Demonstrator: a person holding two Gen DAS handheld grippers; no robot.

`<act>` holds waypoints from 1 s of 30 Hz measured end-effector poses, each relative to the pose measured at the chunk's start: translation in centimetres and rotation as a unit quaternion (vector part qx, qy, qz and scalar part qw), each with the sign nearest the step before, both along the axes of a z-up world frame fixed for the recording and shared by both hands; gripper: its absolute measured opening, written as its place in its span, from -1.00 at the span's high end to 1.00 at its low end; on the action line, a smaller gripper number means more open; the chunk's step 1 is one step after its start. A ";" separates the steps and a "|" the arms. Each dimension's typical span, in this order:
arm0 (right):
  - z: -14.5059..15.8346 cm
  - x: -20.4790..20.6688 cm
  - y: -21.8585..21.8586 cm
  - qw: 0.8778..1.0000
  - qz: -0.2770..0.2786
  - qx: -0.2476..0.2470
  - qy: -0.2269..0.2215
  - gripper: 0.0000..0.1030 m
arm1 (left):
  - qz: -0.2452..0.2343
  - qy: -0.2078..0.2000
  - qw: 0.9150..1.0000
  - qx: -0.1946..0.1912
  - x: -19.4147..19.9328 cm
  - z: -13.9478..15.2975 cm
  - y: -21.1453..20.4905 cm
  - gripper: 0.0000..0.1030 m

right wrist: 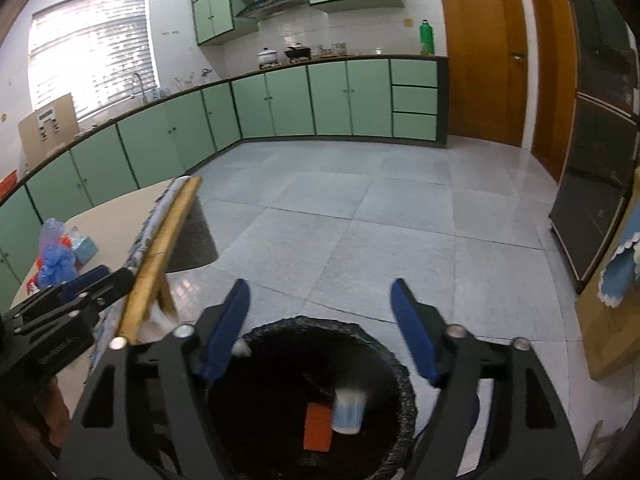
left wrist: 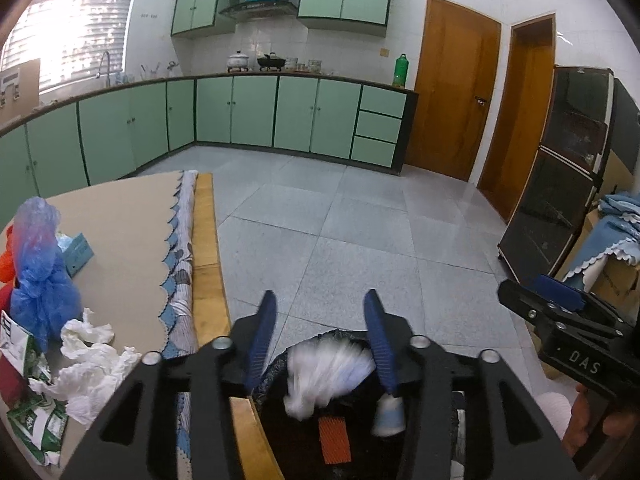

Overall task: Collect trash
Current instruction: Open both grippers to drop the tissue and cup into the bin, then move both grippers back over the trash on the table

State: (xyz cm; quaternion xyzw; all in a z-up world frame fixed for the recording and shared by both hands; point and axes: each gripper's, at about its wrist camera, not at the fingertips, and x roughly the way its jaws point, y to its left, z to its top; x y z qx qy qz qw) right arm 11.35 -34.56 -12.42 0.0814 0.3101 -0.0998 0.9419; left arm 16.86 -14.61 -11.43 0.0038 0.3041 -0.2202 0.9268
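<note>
Left gripper [left wrist: 322, 334] w/ jaws apart, nothing clamped; a blurred white tissue wad [left wrist: 326, 380] sits just below the fingers, over the black-lined bin [right wrist: 320, 396]. Right gripper [right wrist: 320, 328] spread wide & empty above the bin mouth; a small blurred cup [right wrist: 349, 412] and an orange piece [right wrist: 318, 428] are inside, below it. More crumpled tissue [left wrist: 94, 364], a blue plastic bag [left wrist: 40, 276] & green-white wrappers [left wrist: 38, 428] lie on the table [left wrist: 124, 232], left of the left gripper.

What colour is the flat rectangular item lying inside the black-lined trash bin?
Orange; the right wrist view shows it best.
</note>
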 end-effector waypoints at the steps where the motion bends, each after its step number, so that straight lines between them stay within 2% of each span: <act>1: -0.1 -0.1 -0.2 1.000 -0.007 -0.004 0.000 -0.55 | 0.002 -0.001 1.000 -0.001 0.1 0.0 0.2 0.03; 3: -0.1 0.1 -0.7 1.000 -0.018 -0.011 -0.003 -0.74 | 0.006 -0.004 1.000 0.000 0.2 0.2 0.4 -0.02; 7: 0.3 0.1 -0.3 0.999 -0.030 -0.023 -0.006 -0.90 | 0.022 -0.019 1.000 -0.003 -0.1 1.1 1.6 -0.28; 14: 2.0 0.3 2.8 1.000 -0.011 -0.026 -0.012 -0.90 | 0.068 -0.053 0.996 0.002 -1.5 3.6 5.7 -0.45; 19: 3.4 0.5 5.7 0.999 0.016 -0.017 -0.025 -0.90 | 0.115 -0.074 0.991 0.015 -2.8 5.0 9.9 -0.49; 25: 4.0 1.2 10.2 0.998 0.058 -0.013 -0.034 -0.90 | 0.172 -0.080 0.981 0.033 -4.0 5.2 15.2 -0.51; 30: 3.9 1.9 13.9 0.994 0.099 -0.013 -0.042 -0.90 | 0.208 -0.063 0.975 0.041 -4.3 4.2 18.9 -0.51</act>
